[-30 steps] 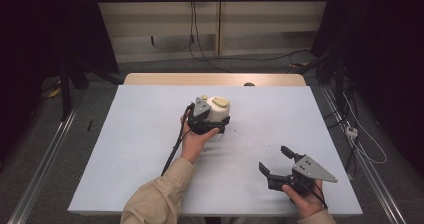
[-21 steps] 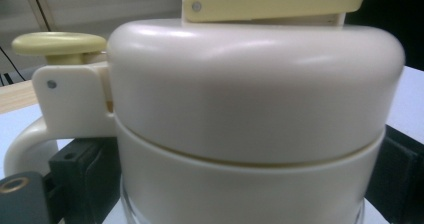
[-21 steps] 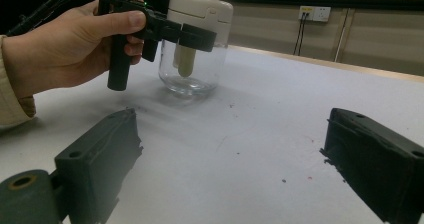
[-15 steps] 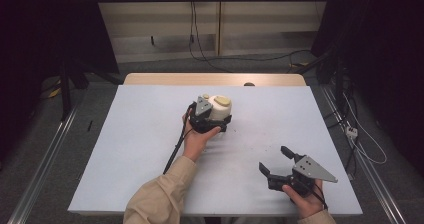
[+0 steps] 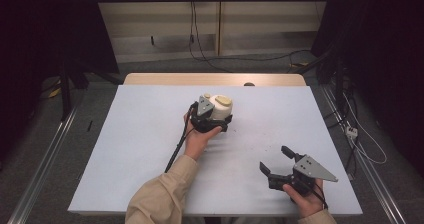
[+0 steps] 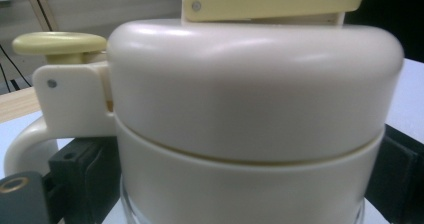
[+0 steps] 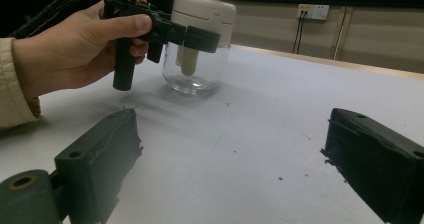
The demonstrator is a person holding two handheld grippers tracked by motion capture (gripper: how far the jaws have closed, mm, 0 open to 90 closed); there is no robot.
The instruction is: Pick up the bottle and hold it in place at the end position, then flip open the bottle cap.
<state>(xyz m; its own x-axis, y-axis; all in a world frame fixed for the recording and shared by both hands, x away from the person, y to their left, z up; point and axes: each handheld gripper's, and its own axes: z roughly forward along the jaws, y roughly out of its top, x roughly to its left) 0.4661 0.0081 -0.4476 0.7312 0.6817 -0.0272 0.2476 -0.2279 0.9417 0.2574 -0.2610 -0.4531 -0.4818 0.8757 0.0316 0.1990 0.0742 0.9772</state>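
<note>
One jar (image 5: 218, 111), cream lid over a clear glass body, stands upright at the centre of the high view on the white table (image 5: 140, 149). Its long axis is vertical.

The left gripper (image 5: 209, 120) is closed around the jar just under the lid: in the left gripper view a black jaw sits tight against each flank of the jar (image 6: 255, 114), lower left and lower right of frame. In the right gripper view the jar (image 7: 200, 44) appears upper centre with the left gripper (image 7: 170, 31) clamped across it from the left. I judge this a firm grasp.

The right gripper (image 5: 280, 160) rests lower right in the high view, well apart from the jar, jaws spread with nothing between them. The jar lies up and to the left of it.

Count: one jar, two grippers, one table. The left hand is plainly the nearer.
</note>
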